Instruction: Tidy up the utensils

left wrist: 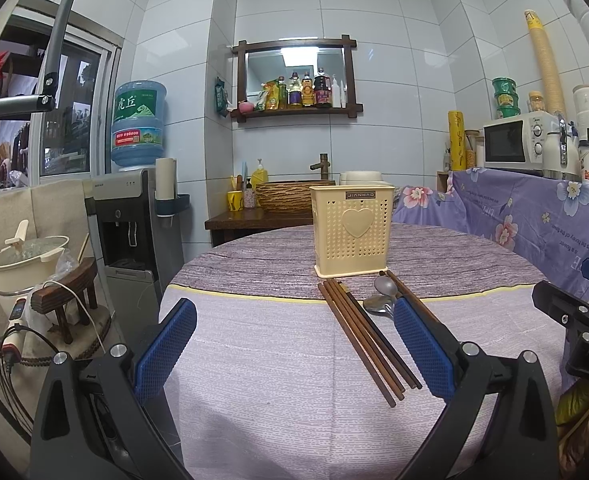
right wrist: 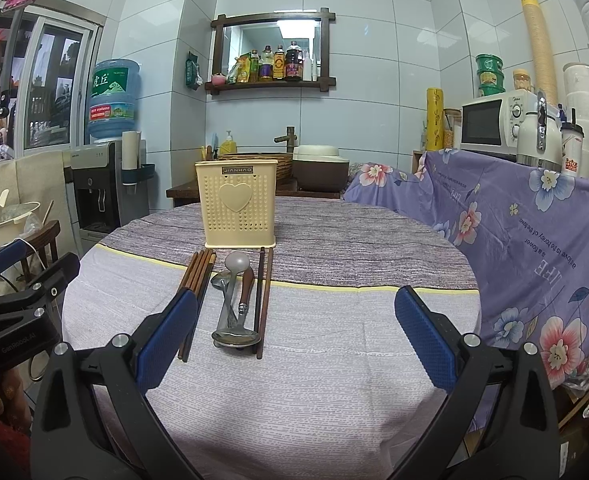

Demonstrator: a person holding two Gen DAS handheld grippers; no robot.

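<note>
A cream perforated utensil holder (left wrist: 352, 234) (right wrist: 236, 210) with a heart on its front stands upright on the round table. In front of it lie several brown chopsticks (left wrist: 364, 338) (right wrist: 198, 280), a heap of metal spoons (right wrist: 232, 312) (left wrist: 382, 298) and another chopstick pair (right wrist: 263, 300). My left gripper (left wrist: 294, 350) hovers open above the cloth, its right finger (left wrist: 424, 350) partly hiding the spoons. My right gripper (right wrist: 296, 336) is open too, with the spoons just beyond its left finger (right wrist: 166, 338). Neither holds anything.
The table carries a lilac cloth (right wrist: 314, 380) with a darker striped band behind. A floral-covered counter (right wrist: 534, 240) with a microwave (right wrist: 494, 122) runs along the right. A water dispenser (left wrist: 130, 216), pot and stool crowd the left. A wooden sink stand (left wrist: 278, 208) sits behind.
</note>
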